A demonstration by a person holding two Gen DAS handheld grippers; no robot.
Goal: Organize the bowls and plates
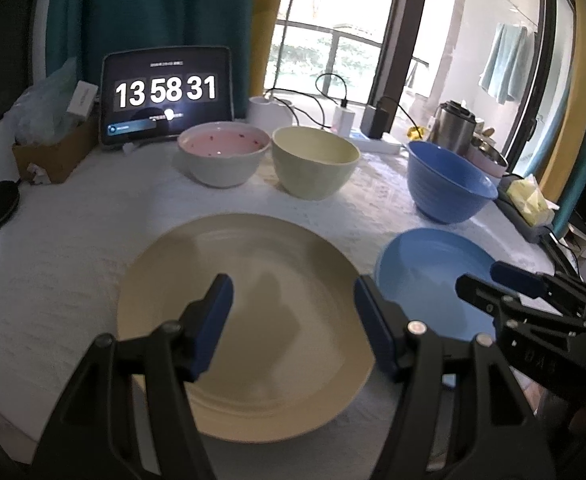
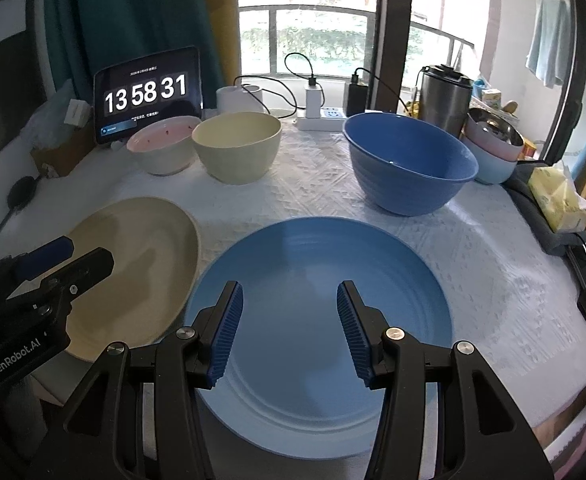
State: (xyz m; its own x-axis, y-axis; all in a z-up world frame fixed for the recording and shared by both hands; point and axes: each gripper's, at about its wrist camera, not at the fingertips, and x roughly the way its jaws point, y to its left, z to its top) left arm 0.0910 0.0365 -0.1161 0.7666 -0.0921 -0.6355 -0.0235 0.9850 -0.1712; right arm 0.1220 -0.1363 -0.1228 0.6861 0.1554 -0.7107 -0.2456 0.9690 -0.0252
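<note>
A cream plate (image 1: 273, 248) lies on the white cloth near the table's front edge, and my left gripper (image 1: 293, 286) hovers over it, open with nothing between its fingers. Right of it lies a blue plate (image 2: 317, 248), with my right gripper (image 2: 289, 286) open and empty above it. In each wrist view the other gripper shows at the side, the right gripper (image 1: 489, 280) and the left gripper (image 2: 81, 256). Further back stand a pink bowl (image 1: 223, 152), a cream bowl (image 1: 313, 164) and a large blue bowl (image 2: 409, 164), all upright.
A tablet (image 1: 167, 94) showing a clock leans at the back left beside a cardboard box (image 1: 53, 152). A power strip (image 2: 321, 116) with chargers, a steel kettle (image 2: 445, 92), stacked bowls (image 2: 493, 148) and a tissue pack (image 2: 557, 196) crowd the back right.
</note>
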